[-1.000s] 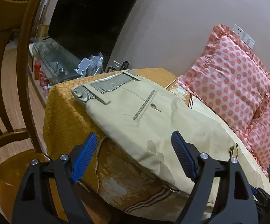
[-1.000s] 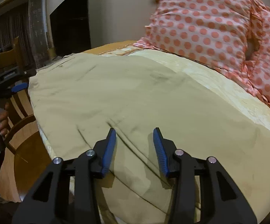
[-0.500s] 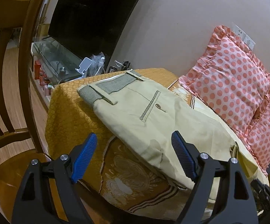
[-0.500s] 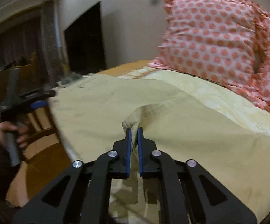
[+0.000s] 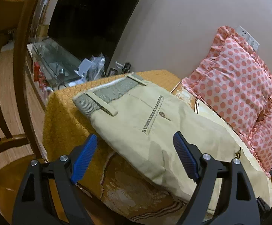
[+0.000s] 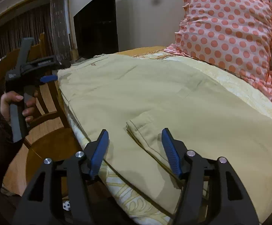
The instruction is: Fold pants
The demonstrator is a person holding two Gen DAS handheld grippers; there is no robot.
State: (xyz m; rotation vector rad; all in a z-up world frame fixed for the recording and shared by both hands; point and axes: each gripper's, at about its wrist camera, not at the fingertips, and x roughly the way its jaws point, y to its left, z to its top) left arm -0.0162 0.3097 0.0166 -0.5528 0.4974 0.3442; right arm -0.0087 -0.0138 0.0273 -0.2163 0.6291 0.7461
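The beige pants (image 5: 154, 123) lie spread flat on a bed, over a gold patterned bedspread (image 5: 64, 123). In the left wrist view the striped grey waistband (image 5: 105, 95) points toward the far left corner of the bed, with a belt loop and a buttoned back pocket (image 5: 153, 116) showing; the legs run away to the near right.

The left claw (image 5: 135, 157) stands apart, its blue pads wide of each other and gripping nothing, above the near edge of the pants just below the seat. In the right wrist view the same tool shows at the far left, held in the person's left hand (image 6: 17, 103) beside the bed's edge.

The right claw (image 6: 135, 148) is also apart and empty. Between its pads, on top of the spread cloth, lies a folded-over hem (image 6: 141, 129) of one leg, its stitched edge facing left. Whether the pads touch the cloth cannot be told.

Two pink polka-dot pillows (image 6: 229, 28) with ruffled edges lean against the wall on the right side of the bed. A wooden chair (image 6: 47, 112) stands near the bed's left edge. Far off to the left, a dark television (image 5: 94, 18) sits above a glass-topped stand (image 5: 55, 60) with small clutter on it.
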